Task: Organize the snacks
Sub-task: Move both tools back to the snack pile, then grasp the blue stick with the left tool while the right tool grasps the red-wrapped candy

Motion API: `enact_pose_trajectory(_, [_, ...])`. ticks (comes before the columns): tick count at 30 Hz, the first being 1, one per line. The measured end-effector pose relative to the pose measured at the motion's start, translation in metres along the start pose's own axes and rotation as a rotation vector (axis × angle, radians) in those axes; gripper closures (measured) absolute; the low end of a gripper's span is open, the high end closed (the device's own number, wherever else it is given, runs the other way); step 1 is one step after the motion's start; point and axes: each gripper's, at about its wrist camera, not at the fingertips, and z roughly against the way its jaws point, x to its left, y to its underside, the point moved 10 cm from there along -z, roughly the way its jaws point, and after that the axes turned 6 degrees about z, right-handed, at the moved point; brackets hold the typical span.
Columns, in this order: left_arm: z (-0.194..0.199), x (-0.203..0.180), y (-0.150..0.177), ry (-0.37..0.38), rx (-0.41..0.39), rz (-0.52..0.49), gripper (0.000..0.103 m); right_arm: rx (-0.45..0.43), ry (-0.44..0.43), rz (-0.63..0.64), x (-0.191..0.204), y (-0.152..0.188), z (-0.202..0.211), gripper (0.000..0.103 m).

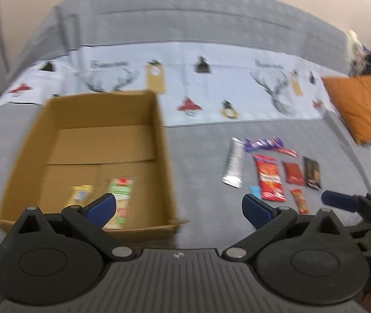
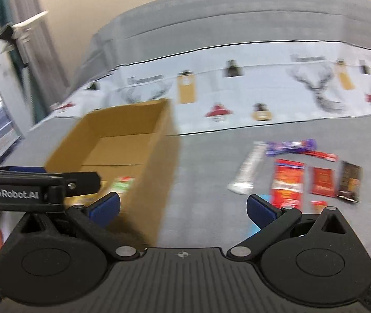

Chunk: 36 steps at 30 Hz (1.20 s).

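Grey bed point(image 1: 198, 182): cardboard box point(image 1: 156, 140) at left holds two snacks; loose snack packs point(image 1: 268, 177) lie right of it. Your left gripper point(image 1: 178, 210) and right gripper point(image 2: 182, 210) fingers both spread wide, empty.

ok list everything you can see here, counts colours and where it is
open brown cardboard box: 1, on the grey bed, left
green-and-red snack packet: 1, inside the box
yellow snack packet: 1, inside the box, left of the green one
silver foil pouch: 1, on the bed, right of the box
purple wrapper: 1, far end of the snack group
large red-orange packet: 1, mid group
small red packet: 1, right of it
dark brown bar: 1, rightmost
orange cushion: 1, far right
left gripper: 1, black, blue pads, open
right gripper: 1, same, open
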Motion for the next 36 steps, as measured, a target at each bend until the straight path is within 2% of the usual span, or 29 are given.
enact_pose_trajectory(3, [-0.023,-0.025,0.009,0.036,0.024,-0.027,0.000,0.006,0.059,-0.014,-0.034,0.014,-0.002,0.001])
enact_pose_trajectory(6, [-0.051,-0.044,0.019,0.085,0.066,-0.012,0.000,0.010,0.105,-0.047,-0.069,0.030,-0.013,0.001])
enact_pose_trajectory(9, [-0.085,-0.059,0.028,0.117,0.113,0.015,0.000,-0.015,0.152,-0.068,-0.103,0.046,-0.031,0.001])
enact_pose_trajectory(11, [-0.109,-0.071,0.032,0.131,0.117,0.012,0.000,-0.018,0.179,-0.079,-0.126,0.059,-0.050,0.001])
enact_pose_trajectory(16, [-0.161,-0.109,0.043,0.174,0.133,-0.060,0.000,0.025,0.238,-0.226,-0.178,0.075,-0.085,0.001])
enact_pose_trajectory(20, [-0.191,-0.130,0.053,0.173,0.137,-0.112,0.000,0.067,0.268,-0.304,-0.200,0.092,-0.098,0.006])
enact_pose_trajectory(23, [-0.210,-0.137,0.058,0.174,0.152,-0.117,0.002,0.097,0.253,-0.304,-0.202,0.098,-0.109,0.017])
enact_pose_trajectory(24, [-0.215,-0.139,0.059,0.182,0.149,-0.121,0.007,0.099,0.253,-0.296,-0.202,0.098,-0.112,0.020])
enact_pose_trajectory(25, [-0.222,-0.143,0.061,0.195,0.160,-0.146,0.026,0.104,0.248,-0.287,-0.202,0.097,-0.114,0.025])
enact_pose_trajectory(26, [-0.231,-0.148,0.065,0.212,0.188,-0.181,0.056,0.116,0.233,-0.280,-0.202,0.098,-0.117,0.029])
enact_pose_trajectory(27, [-0.241,-0.151,0.071,0.217,0.222,-0.206,0.058,0.121,0.221,-0.274,-0.202,0.097,-0.119,0.031])
enact_pose_trajectory(28, [-0.242,-0.153,0.067,0.217,0.182,-0.223,0.061,0.123,0.217,-0.265,-0.203,0.095,-0.122,0.034])
enact_pose_trajectory(31, [-0.246,-0.154,0.063,0.207,0.197,-0.230,0.083,0.128,0.221,-0.212,-0.203,0.092,-0.128,0.039])
enact_pose_trajectory(33, [-0.246,-0.148,0.063,0.224,0.230,-0.173,0.084,0.131,0.230,-0.168,-0.201,0.093,-0.133,0.039])
enact_pose_trajectory(34, [-0.244,-0.143,0.064,0.232,0.247,-0.133,0.085,0.130,0.232,-0.141,-0.199,0.093,-0.135,0.044])
enact_pose_trajectory(35, [-0.242,-0.136,0.066,0.242,0.271,-0.079,0.085,0.135,0.240,-0.106,-0.196,0.094,-0.136,0.056])
enact_pose_trajectory(36, [-0.240,-0.131,0.068,0.254,0.295,-0.023,0.085,0.141,0.265,-0.059,-0.195,0.097,-0.135,0.061])
